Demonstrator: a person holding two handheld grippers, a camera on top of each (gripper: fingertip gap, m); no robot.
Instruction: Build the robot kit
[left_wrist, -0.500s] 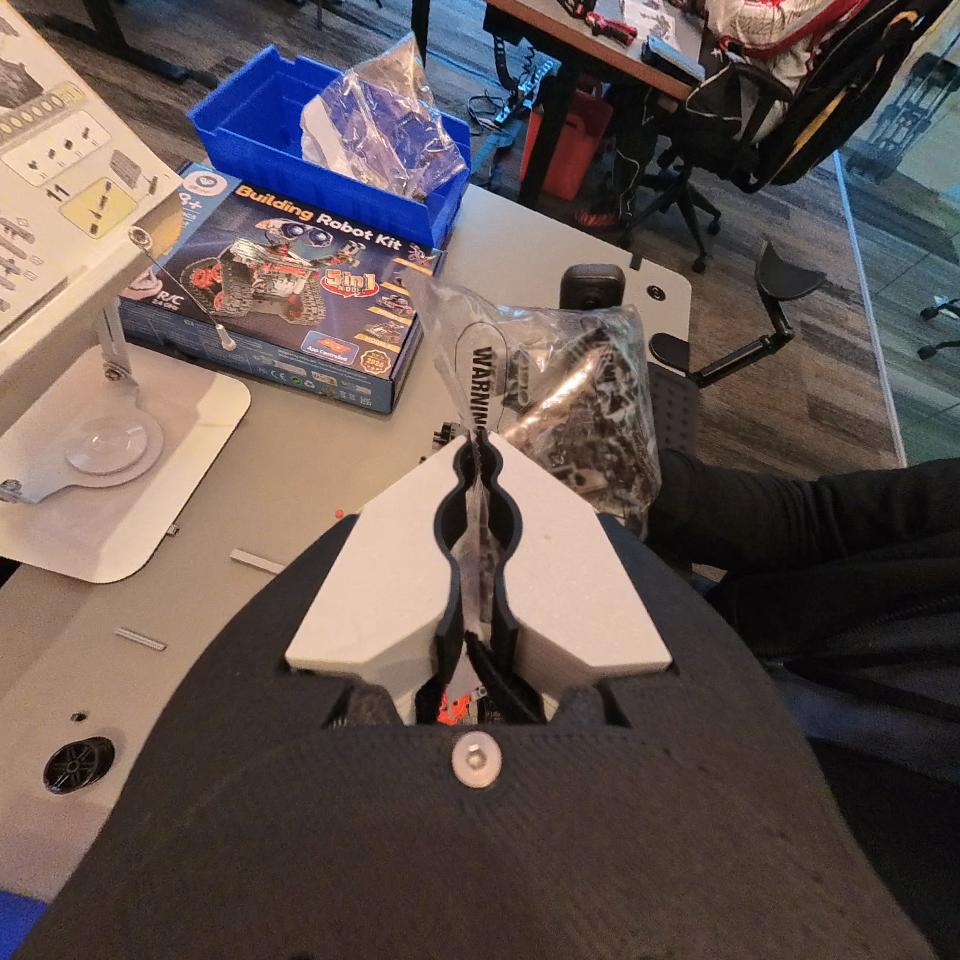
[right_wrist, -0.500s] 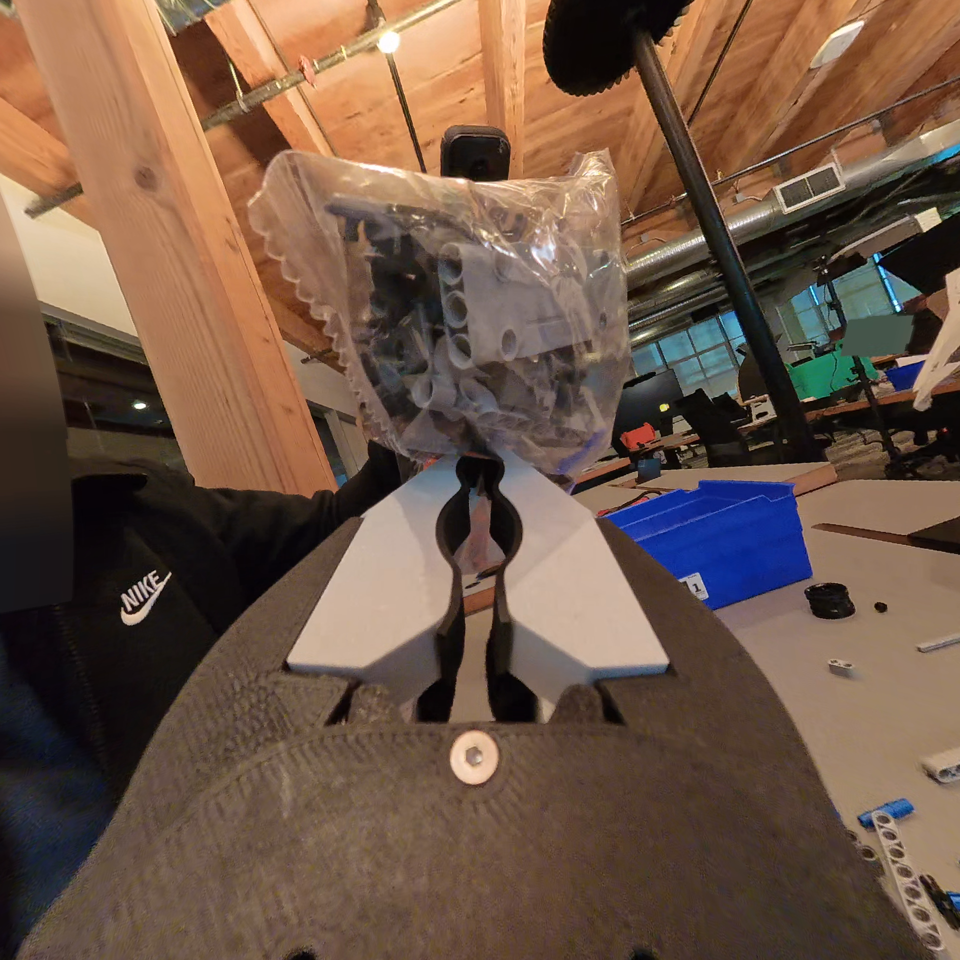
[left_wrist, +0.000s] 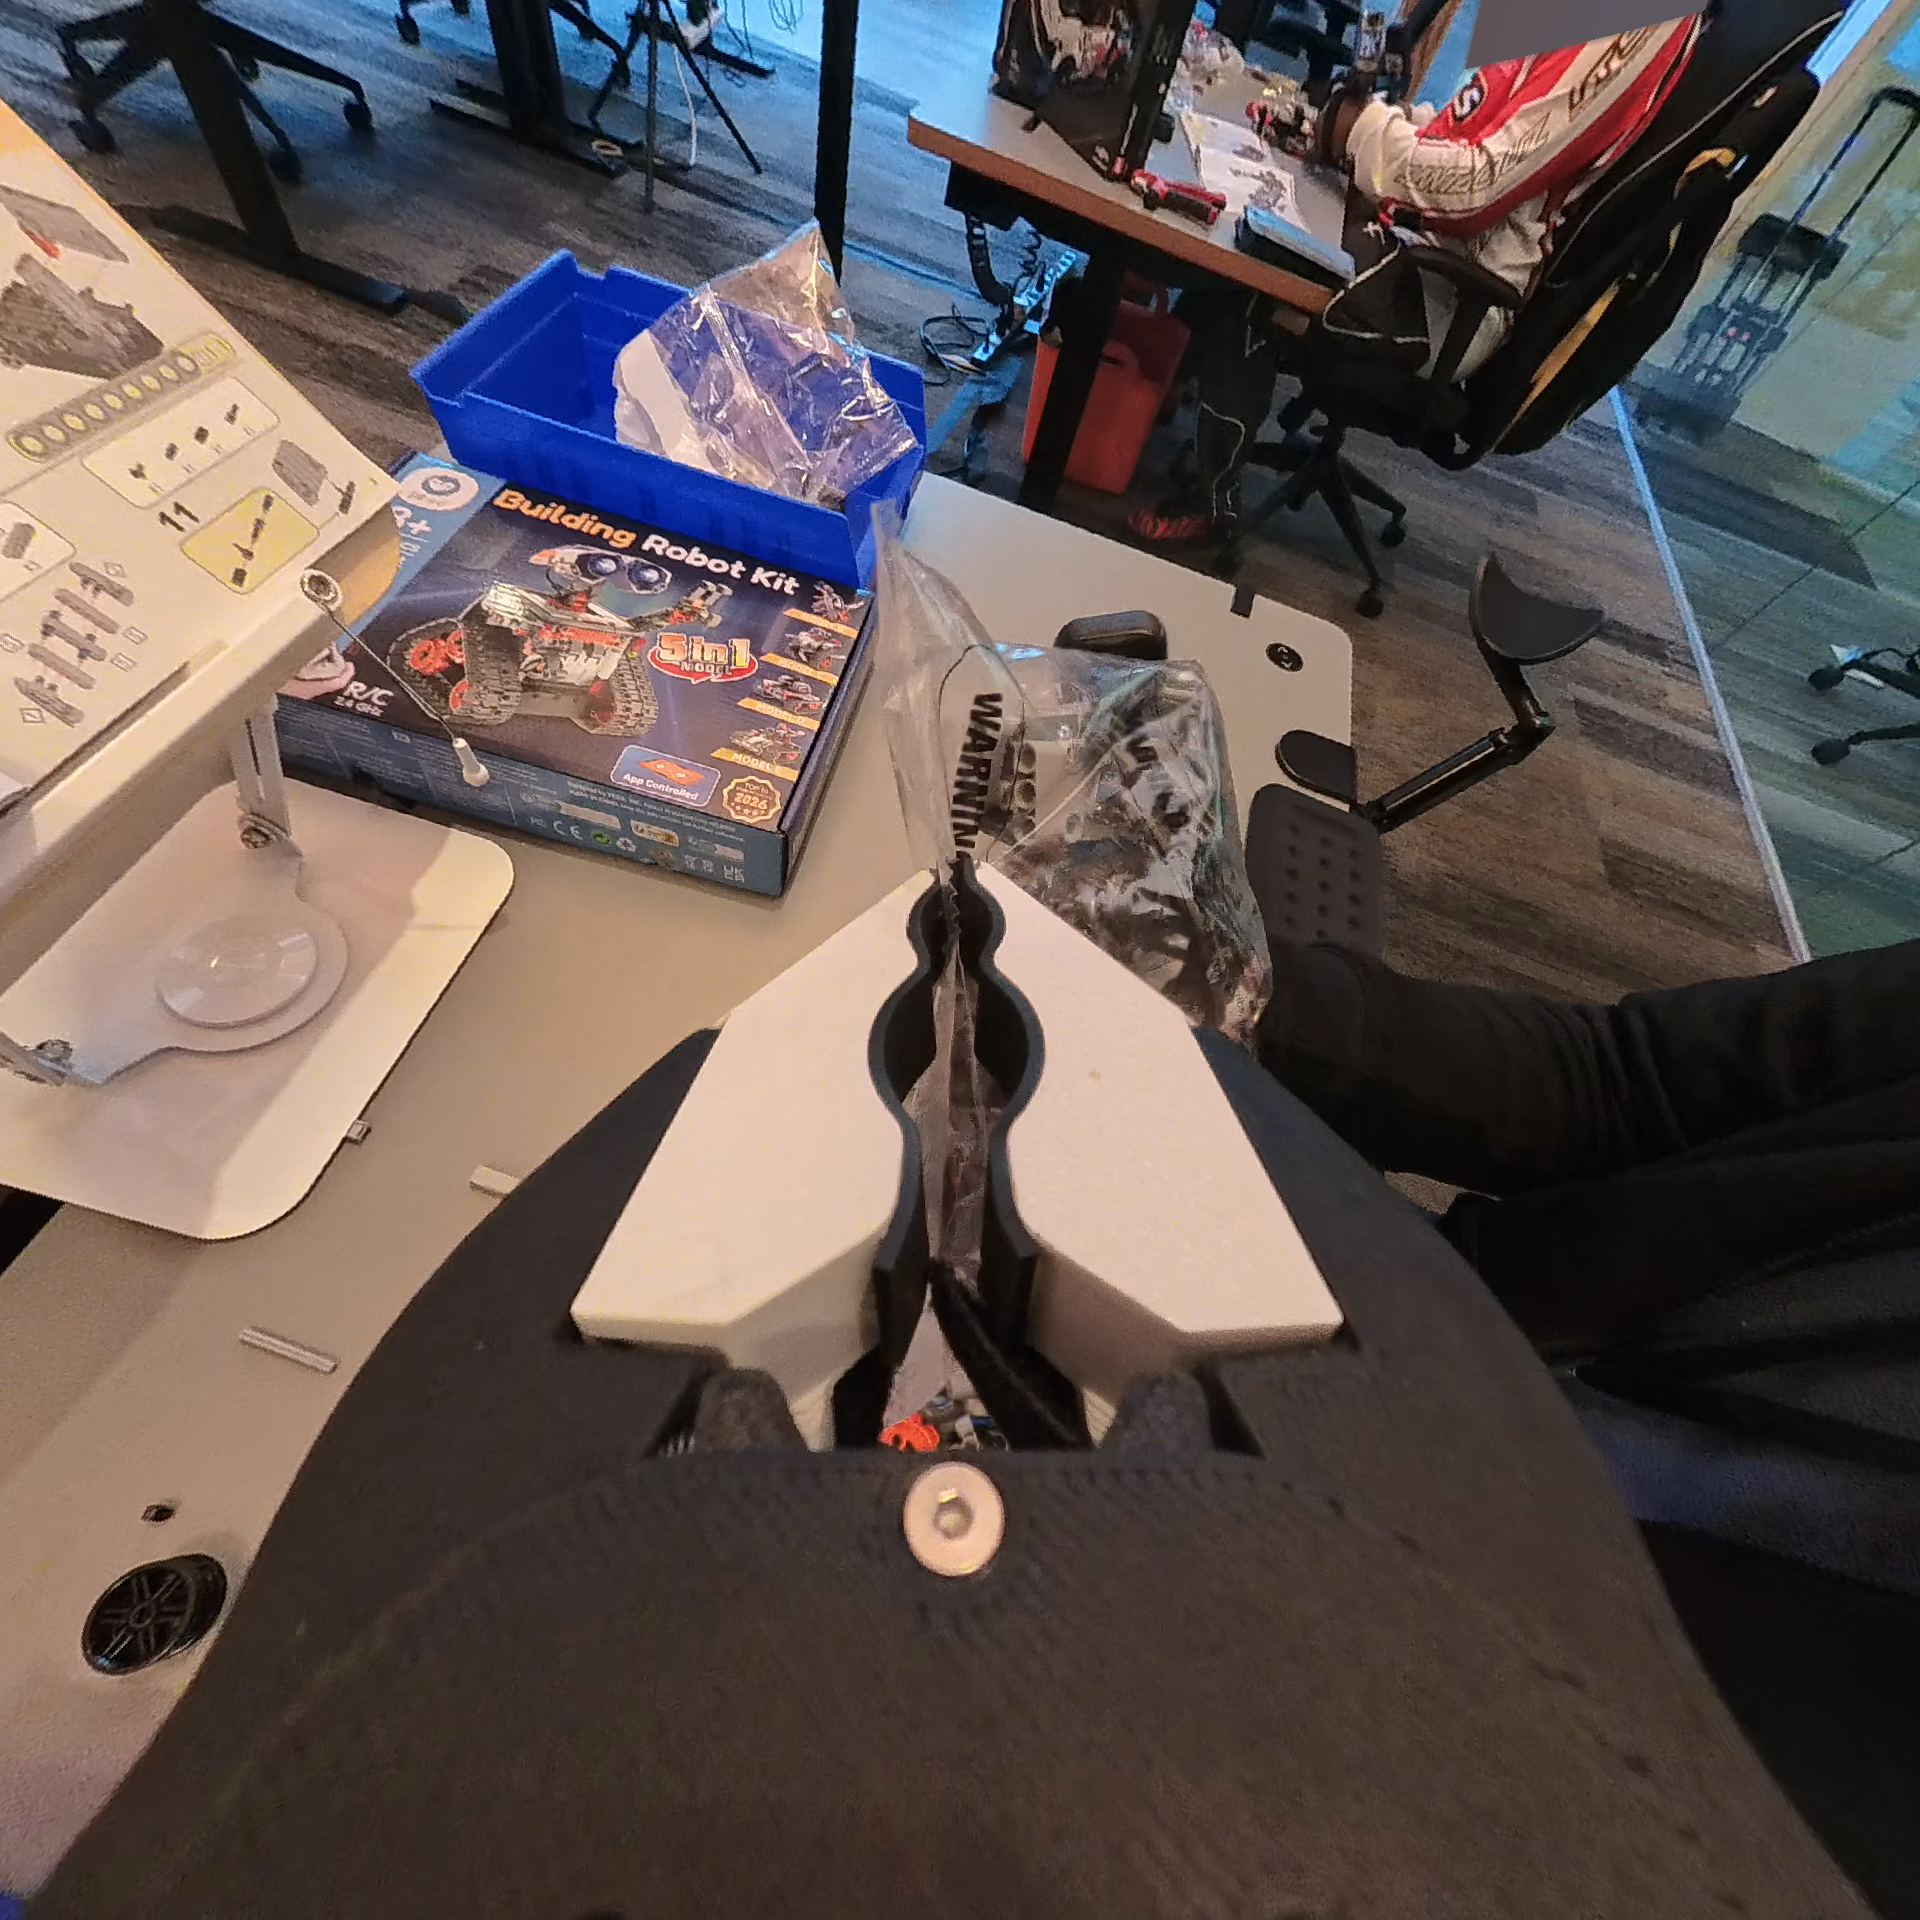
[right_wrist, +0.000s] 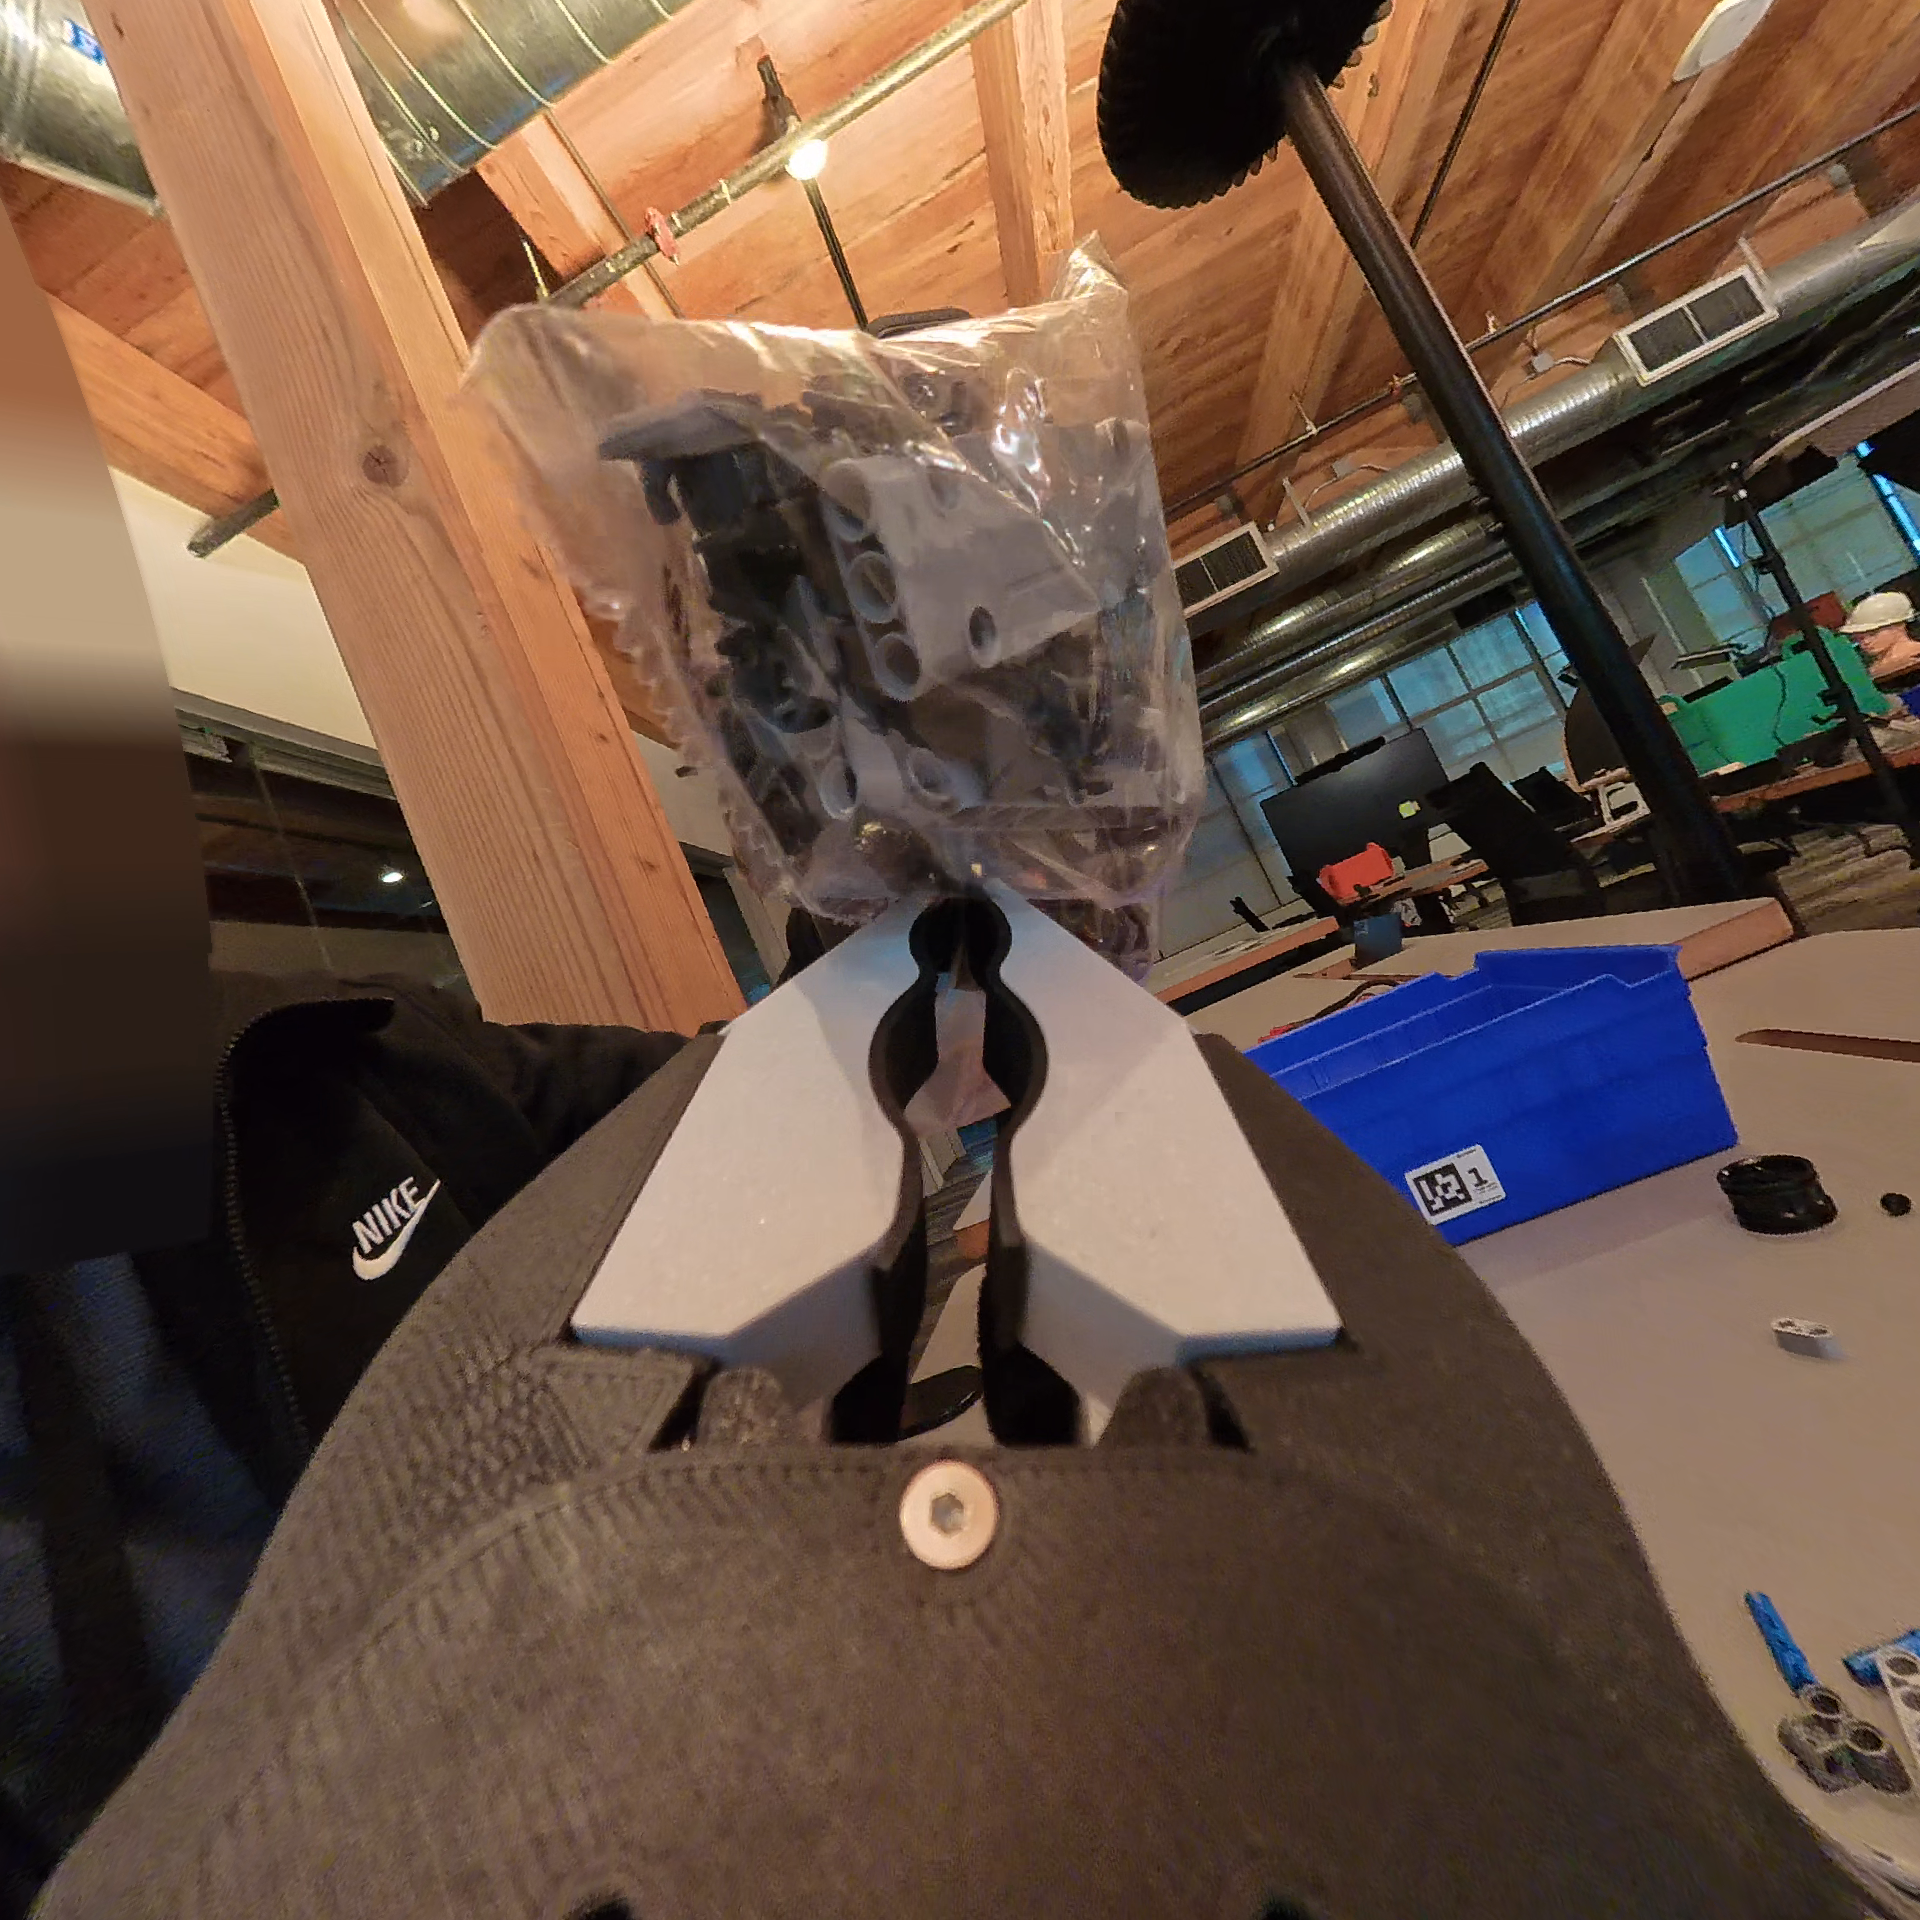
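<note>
**Both grippers pinched one bag of parts**

The left gripper (left_wrist: 961, 883) was clamped on the serrated edge of a clear bag (left_wrist: 1122, 831) of grey and black building pieces. The right gripper (right_wrist: 961, 914) was closed on the same bag's opposite edge, holding it above the table (left_wrist: 582, 997), near the kit box (left_wrist: 582, 675) and blue bin (left_wrist: 540, 405).

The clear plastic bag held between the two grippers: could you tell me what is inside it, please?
The clear plastic bag holds grey and black plastic building pieces, including a light grey holed beam. Pieces deeper in the pile are covered, and creased plastic glare hides others.
</note>
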